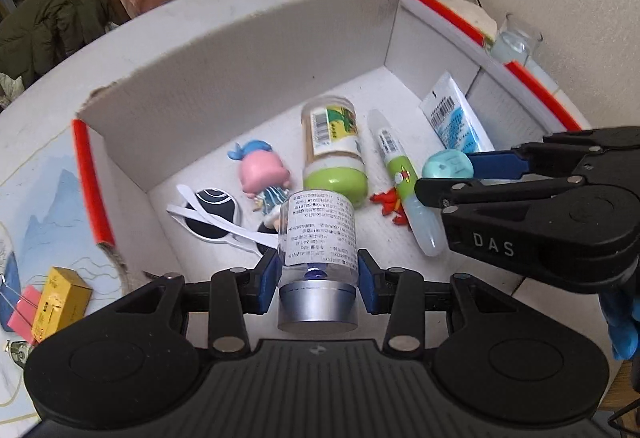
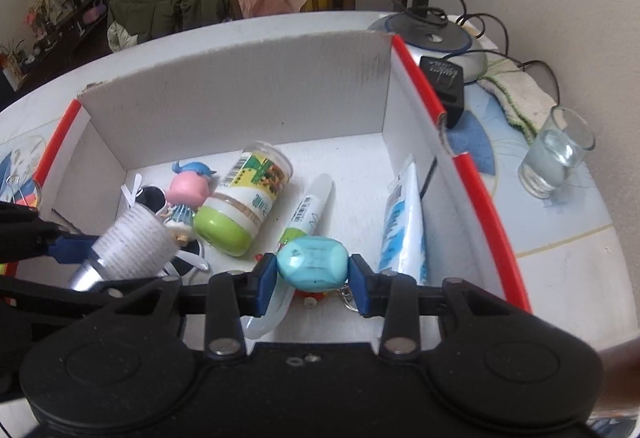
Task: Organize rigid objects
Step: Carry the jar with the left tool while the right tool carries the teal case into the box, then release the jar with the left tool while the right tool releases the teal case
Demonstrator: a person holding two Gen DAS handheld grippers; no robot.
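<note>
Jaws on the left gripper (image 1: 318, 280) are clamped on a clear bottle (image 1: 318, 234) with a silver cap (image 1: 317, 308), blue pads squeezing it just above the cap. Its long axis runs 6 to 12 in the left wrist view, cap toward the camera, base pointing down into the white box (image 1: 240, 77). The label is dense printed text, too small to read.

Right gripper (image 2: 313, 278), with "DAS" stamped on its black body, is grasping a turquoise faceted charm (image 2: 313, 265), long side lying 9 to 3 between the pads, with a small key ring hanging at about 5 o'clock.

Both hover over the red-edged box on the surface. Inside it: a green-capped jar (image 2: 244, 203) lying on its side with a barcode, cap toward 7 o'clock; a glue pen (image 2: 308, 213) with a barcode, tip toward 1; a blue-and-white tube (image 2: 402, 226) against the right wall; a pink-headed figurine (image 2: 188, 193). A glass of water (image 2: 556, 157) stands outside at 3 o'clock.
</note>
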